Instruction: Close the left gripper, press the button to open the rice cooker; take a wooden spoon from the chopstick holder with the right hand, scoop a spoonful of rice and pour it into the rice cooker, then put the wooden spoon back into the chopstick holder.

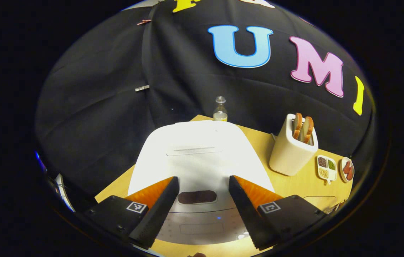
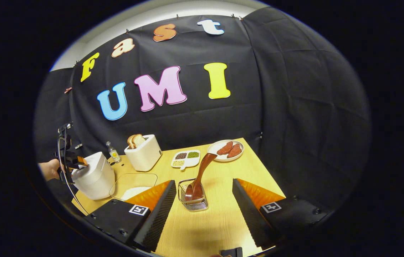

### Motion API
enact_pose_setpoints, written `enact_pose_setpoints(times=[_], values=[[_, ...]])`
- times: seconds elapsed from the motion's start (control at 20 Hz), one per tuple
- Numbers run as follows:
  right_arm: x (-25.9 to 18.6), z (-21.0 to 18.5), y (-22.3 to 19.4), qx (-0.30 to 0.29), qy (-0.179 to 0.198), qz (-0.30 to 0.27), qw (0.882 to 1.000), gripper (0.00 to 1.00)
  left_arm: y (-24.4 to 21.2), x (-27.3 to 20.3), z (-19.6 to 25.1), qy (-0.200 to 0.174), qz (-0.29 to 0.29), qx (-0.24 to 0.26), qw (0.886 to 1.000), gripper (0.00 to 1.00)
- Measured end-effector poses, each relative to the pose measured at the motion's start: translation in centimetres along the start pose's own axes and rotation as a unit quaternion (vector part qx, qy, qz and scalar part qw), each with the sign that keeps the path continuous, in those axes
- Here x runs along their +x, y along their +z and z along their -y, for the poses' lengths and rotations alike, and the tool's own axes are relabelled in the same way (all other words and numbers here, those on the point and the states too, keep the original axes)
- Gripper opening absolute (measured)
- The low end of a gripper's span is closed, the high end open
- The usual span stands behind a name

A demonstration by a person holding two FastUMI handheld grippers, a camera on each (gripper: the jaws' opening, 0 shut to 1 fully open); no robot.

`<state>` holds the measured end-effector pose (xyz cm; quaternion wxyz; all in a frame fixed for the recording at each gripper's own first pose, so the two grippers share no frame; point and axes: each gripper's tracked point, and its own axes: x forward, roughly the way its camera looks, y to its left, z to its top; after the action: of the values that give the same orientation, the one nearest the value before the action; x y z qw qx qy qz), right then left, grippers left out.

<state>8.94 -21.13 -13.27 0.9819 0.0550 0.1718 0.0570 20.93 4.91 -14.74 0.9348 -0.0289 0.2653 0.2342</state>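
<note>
The white rice cooker [image 1: 202, 157] sits close in the left gripper view with its lid down. Its dark oval button [image 1: 197, 196] lies between my left gripper's [image 1: 203, 178] fingers, which stand open just above the cooker's front. In the right gripper view, a wire chopstick holder [image 2: 193, 203] holds a brown wooden spoon [image 2: 202, 169] leaning right. My right gripper [image 2: 203, 181] is open, its fingers either side of the holder and short of it. A clear box of rice [image 2: 133, 186] lies between the holder and the rice cooker [image 2: 93, 176]. A hand [image 2: 49, 168] holds the left gripper [image 2: 77, 162] at the cooker.
On the wooden table [image 2: 223, 171] stand a white toaster [image 2: 144, 153] with bread slices, a small bottle [image 2: 113, 151], a divided dish of grains [image 2: 185, 159] and a plate of red pieces [image 2: 227, 150]. The black cloth wall runs behind the table.
</note>
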Motion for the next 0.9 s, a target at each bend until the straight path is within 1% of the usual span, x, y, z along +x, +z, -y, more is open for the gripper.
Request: enact_pose_setpoints(times=[0.05, 0.1, 0.2, 0.25, 0.4, 0.5, 0.55, 0.65, 0.7, 0.8, 0.9], values=[[-0.6, -0.1, 0.3, -0.003, -0.006, 0.006, 1.0, 0.98, 0.0, -1.0, -0.2, -0.005, 0.0, -0.004, 1.0, 0.99], [-1.3, -0.5, 0.7, -0.001, -0.009, 0.009, 1.0, 0.98, 0.3, -2.8, 0.0, -0.02, 0.01, -0.011, 1.0, 0.98], [-3.0, -1.7, 2.4, 0.003, -0.009, 0.028, 1.0, 0.99, 1.2, -6.2, 0.9, -0.053, 0.046, -0.016, 0.997, 0.97], [-3.9, -2.0, 3.4, -0.002, -0.01, 0.039, 0.999, 0.98, 1.6, -8.3, 1.0, -0.068, 0.066, -0.011, 0.995, 0.97], [-7.5, -2.3, 6.4, -0.026, -0.031, 0.084, 0.996, 0.98, 2.8, -14.7, 1.1, -0.102, 0.135, 0.019, 0.985, 0.97], [-9.6, -3.1, 7.4, -0.03, -0.042, 0.102, 0.993, 0.98, 3.0, -19.1, 1.0, -0.128, 0.177, 0.023, 0.976, 0.97], [-10.4, -3.4, 7.6, -0.029, -0.049, 0.105, 0.993, 0.98, 2.9, -21.1, 0.7, -0.135, 0.192, 0.026, 0.972, 0.97], [-12.3, -3.8, 7.9, -0.025, -0.062, 0.113, 0.991, 0.98, 2.1, -23.7, -0.9, -0.133, 0.21, 0.031, 0.968, 0.97], [-13.3, -4.9, 7.8, -0.021, -0.065, 0.118, 0.991, 0.98, 1.8, -25.3, -1.3, -0.138, 0.221, 0.034, 0.965, 0.97], [-15.1, -5.5, 6.9, -0.016, -0.072, 0.12, 0.99, 0.98, 0.9, -27.8, -2.4, -0.147, 0.245, 0.045, 0.957, 0.97], [-16.5, -6.0, 5.0, -0.016, -0.078, 0.113, 0.99, 0.98, -0.6, -29.3, -3.6, -0.161, 0.254, 0.045, 0.953, 0.97]])
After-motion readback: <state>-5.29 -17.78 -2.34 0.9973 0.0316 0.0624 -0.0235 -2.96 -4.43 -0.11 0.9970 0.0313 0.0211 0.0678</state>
